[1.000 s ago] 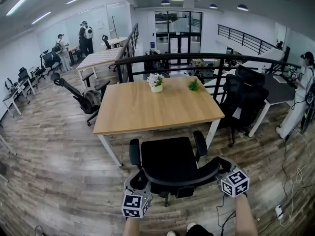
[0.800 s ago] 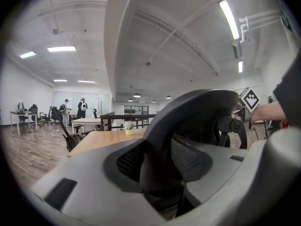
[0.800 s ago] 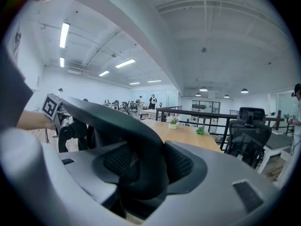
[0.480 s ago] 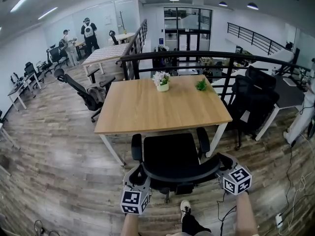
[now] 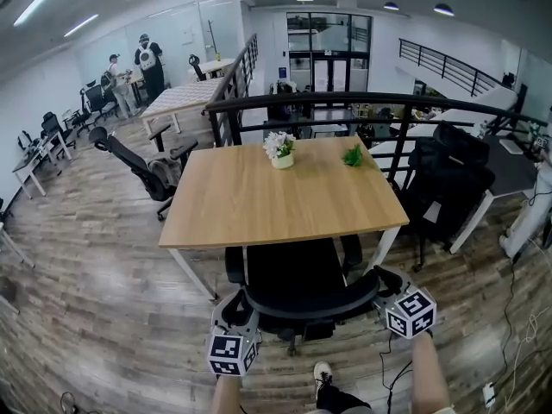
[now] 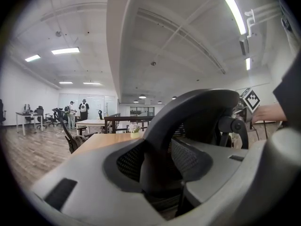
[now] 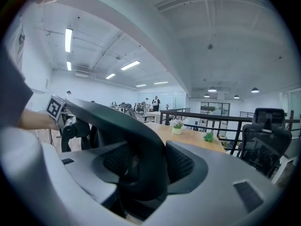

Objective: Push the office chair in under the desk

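We pushed chair (image 5: 297, 276) farther under counter (image 5: 259, 205) | left hand-held gripper (image 5: 245, 305) clamped on chair | right hand-held gripper (image 5: 385, 286) clamped likewise

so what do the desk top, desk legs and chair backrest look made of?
Desk top: light wood or wood-look laminate, matte, faint grain. Desk legs: likely white-painted metal, slim. Chair backrest: black mesh in a smooth dark plastic-looking frame.
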Action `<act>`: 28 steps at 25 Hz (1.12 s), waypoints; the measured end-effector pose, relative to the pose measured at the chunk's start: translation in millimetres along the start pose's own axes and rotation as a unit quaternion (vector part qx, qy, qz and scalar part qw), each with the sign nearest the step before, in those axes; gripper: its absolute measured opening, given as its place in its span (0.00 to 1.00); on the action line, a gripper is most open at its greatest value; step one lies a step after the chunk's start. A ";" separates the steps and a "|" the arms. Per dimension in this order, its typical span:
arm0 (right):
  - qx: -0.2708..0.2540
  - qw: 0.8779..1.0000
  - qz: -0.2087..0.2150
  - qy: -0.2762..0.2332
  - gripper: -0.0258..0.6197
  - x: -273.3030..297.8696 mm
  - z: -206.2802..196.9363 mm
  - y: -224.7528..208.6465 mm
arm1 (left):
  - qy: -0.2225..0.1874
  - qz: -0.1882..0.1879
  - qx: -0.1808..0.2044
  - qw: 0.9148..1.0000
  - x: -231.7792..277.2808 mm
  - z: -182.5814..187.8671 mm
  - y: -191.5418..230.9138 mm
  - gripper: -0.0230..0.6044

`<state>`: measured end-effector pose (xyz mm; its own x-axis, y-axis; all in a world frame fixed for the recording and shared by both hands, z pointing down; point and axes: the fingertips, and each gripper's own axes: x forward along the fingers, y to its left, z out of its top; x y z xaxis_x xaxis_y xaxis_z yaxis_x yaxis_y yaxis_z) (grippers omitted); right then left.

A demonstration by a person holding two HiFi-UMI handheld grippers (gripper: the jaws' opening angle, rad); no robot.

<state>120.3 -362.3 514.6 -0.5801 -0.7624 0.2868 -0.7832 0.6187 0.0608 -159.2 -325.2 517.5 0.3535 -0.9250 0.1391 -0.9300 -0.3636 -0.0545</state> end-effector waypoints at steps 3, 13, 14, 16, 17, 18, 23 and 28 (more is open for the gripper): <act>0.006 1.000 0.002 -0.005 0.41 14.2 4.1 -10.8 | 0.001 0.004 0.001 1.000 15.3 2.0 7.2 0.38; 0.018 1.000 0.011 -0.012 0.41 63.3 22.3 -45.5 | 0.008 0.024 0.001 1.000 66.7 13.8 33.9 0.38; 0.017 1.000 0.011 -0.012 0.41 68.6 24.2 -48.7 | 0.007 0.028 -0.001 1.000 72.1 15.1 37.2 0.38; 0.018 1.000 0.012 -0.017 0.41 77.1 27.0 -54.4 | 0.007 0.034 -0.004 0.999 81.5 16.7 42.3 0.38; 0.021 0.999 0.013 -0.021 0.41 80.6 28.2 -57.2 | 0.008 0.035 -0.003 0.999 86.0 17.2 44.4 0.38; 0.025 0.999 0.014 -0.026 0.41 84.1 29.6 -60.1 | 0.010 0.036 -0.002 0.999 90.5 17.8 46.7 0.38; 0.029 0.999 0.024 -0.038 0.41 106.7 38.4 -74.5 | 0.018 0.046 0.003 0.999 114.0 22.0 61.0 0.38; 0.033 0.998 0.041 -0.042 0.42 127.9 43.0 -86.3 | 0.016 0.061 -0.002 0.998 134.4 23.2 73.7 0.38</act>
<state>104.1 -521.4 504.9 -0.6570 -0.7248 0.2074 -0.7440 0.6678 -0.0233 -177.9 -478.8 509.2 0.2334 -0.9585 0.1638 -0.9665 -0.2472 -0.0693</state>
